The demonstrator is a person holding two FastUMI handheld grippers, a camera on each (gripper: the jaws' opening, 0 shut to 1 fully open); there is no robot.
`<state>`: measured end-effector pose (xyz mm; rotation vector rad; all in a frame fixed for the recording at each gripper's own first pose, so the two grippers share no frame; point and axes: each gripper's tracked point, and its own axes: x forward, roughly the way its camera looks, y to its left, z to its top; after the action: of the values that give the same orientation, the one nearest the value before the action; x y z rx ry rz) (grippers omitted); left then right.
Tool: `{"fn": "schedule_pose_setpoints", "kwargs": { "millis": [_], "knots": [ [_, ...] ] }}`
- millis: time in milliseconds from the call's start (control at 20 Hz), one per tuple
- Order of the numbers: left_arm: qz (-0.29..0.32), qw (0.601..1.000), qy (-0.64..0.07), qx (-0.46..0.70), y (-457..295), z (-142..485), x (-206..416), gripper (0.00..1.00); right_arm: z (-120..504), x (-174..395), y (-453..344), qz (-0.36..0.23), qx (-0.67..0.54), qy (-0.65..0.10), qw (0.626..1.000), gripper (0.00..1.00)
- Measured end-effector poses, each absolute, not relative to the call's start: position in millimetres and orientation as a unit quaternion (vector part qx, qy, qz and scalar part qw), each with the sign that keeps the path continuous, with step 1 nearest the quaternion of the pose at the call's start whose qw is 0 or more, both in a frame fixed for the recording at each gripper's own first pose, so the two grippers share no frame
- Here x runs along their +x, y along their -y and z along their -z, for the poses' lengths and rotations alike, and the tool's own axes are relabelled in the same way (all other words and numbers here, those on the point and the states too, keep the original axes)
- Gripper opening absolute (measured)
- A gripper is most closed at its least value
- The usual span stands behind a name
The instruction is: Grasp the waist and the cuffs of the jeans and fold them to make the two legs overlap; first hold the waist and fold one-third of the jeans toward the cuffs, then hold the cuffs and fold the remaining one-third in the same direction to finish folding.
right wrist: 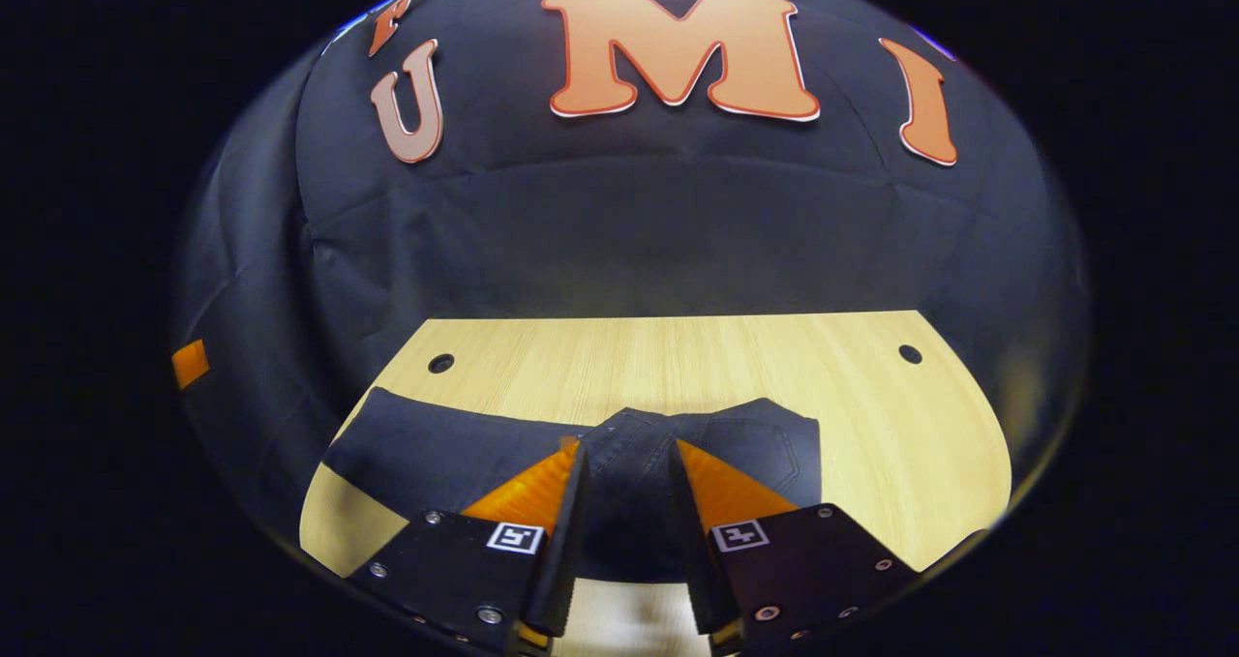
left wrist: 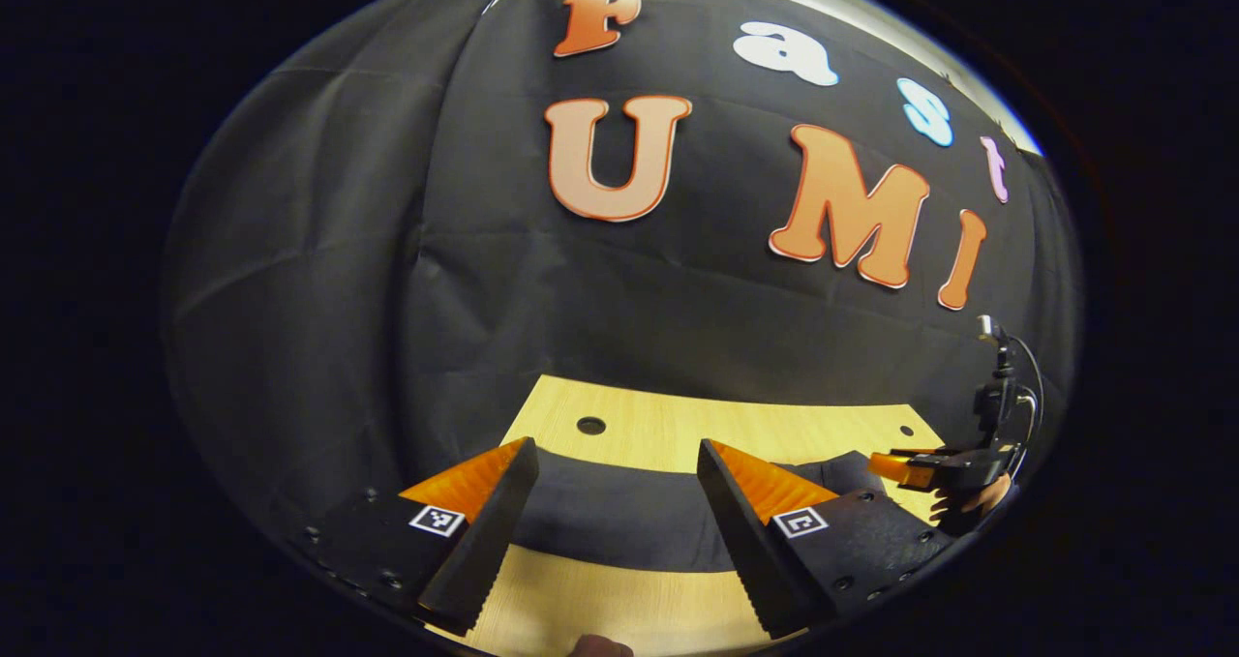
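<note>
Jeans (right wrist: 619,473) lie flat on the counter (right wrist: 678,367), ready to fold.

One pair of dark jeans, two grippers. The right gripper (right wrist: 626,463) sits low over the bunched waist, fingers narrow around it, but I cannot tell if they pinch. The left gripper (left wrist: 617,478) waits with fingers wide over a leg, probably near the cuffs.

Your left gripper (left wrist: 619,488) hangs wide open above the dark jeans (left wrist: 619,517) lying across the wooden table (left wrist: 678,425). Far right, your right gripper (left wrist: 895,468) reaches over the jeans' end.
</note>
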<state>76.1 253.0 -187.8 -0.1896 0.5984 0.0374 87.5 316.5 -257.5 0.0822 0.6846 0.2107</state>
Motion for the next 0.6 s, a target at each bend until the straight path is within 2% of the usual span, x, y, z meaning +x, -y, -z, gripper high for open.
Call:
{"fn": "schedule_pose_setpoints", "kwargs": {
  "millis": [50,100,200,250,300,600],
  "knots": [
    [-0.026,0.943,-0.315,-0.102,-259,200,76,0.99,251,85,-311,-0.098,0.042,-0.33,0.938,0.51],
    [-0.036,0.934,-0.338,-0.111,-266,215,74,0.99,245,84,-303,-0.092,0.044,-0.326,0.94,0.6],
    [-0.056,0.909,-0.388,-0.141,-281,249,71,0.98,231,83,-284,-0.073,0.043,-0.311,0.947,0.72],
    [-0.065,0.894,-0.413,-0.158,-279,257,72,0.98,225,83,-276,-0.063,0.043,-0.303,0.95,0.69],
    [-0.073,0.88,-0.437,-0.173,-280,275,72,0.98,218,80,-269,-0.053,0.043,-0.295,0.953,0.79],
    [-0.105,0.797,-0.551,-0.224,-298,367,64,0.99,180,52,-222,0.013,0.048,-0.26,0.964,0.85]
  ]
}}
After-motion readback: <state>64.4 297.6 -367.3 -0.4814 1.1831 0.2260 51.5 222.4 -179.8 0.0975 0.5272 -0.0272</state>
